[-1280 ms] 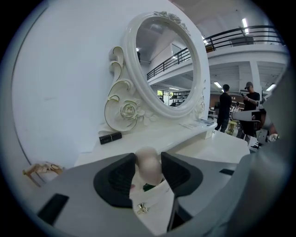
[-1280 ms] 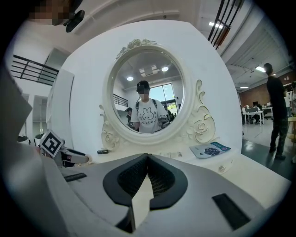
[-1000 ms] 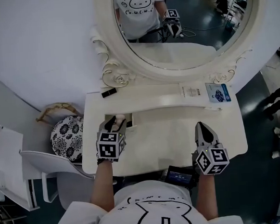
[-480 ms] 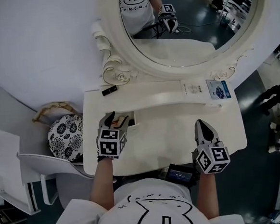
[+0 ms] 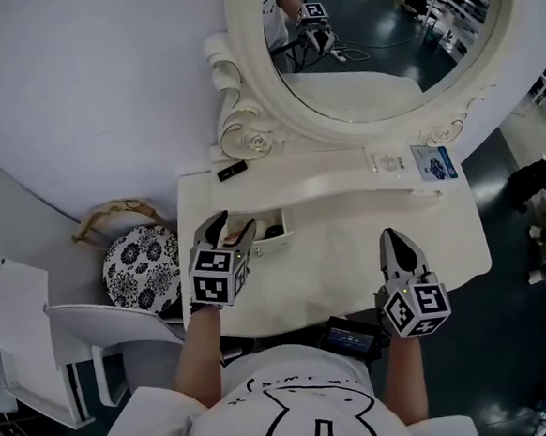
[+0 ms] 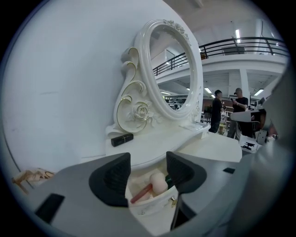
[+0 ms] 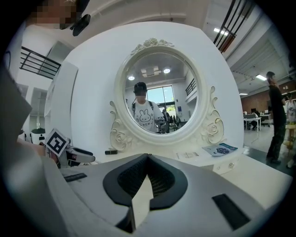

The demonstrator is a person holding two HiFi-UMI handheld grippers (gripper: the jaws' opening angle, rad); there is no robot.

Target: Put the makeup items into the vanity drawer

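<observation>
The white vanity's small drawer (image 5: 273,247) stands pulled out at the left of the tabletop. In the left gripper view the drawer (image 6: 152,210) holds a pale pink sponge-headed applicator (image 6: 158,183) with a red handle, and a dark item beside it. My left gripper (image 5: 233,227) hovers just in front of and above the drawer; its jaws have just been opening, and the left gripper (image 6: 148,173) is open with nothing between its pads. A black lipstick tube (image 5: 233,170) lies on the upper shelf, the same lipstick tube (image 6: 122,139) showing at back left. My right gripper (image 5: 392,239) is shut and empty over the tabletop's right side, its right gripper (image 7: 147,159) tips meeting.
The oval mirror (image 5: 372,35) with its scrolled frame rises behind the shelf. A blue leaflet (image 5: 435,164) and a white card lie on the shelf's right end. A patterned round stool (image 5: 143,265) and a white chair (image 5: 94,330) stand left of the vanity. People stand far off to the right.
The left gripper's jaws have spread apart and it has drawn slightly back from the drawer, leaving the pink-headed applicator inside. The right gripper has shifted a little across the tabletop.
</observation>
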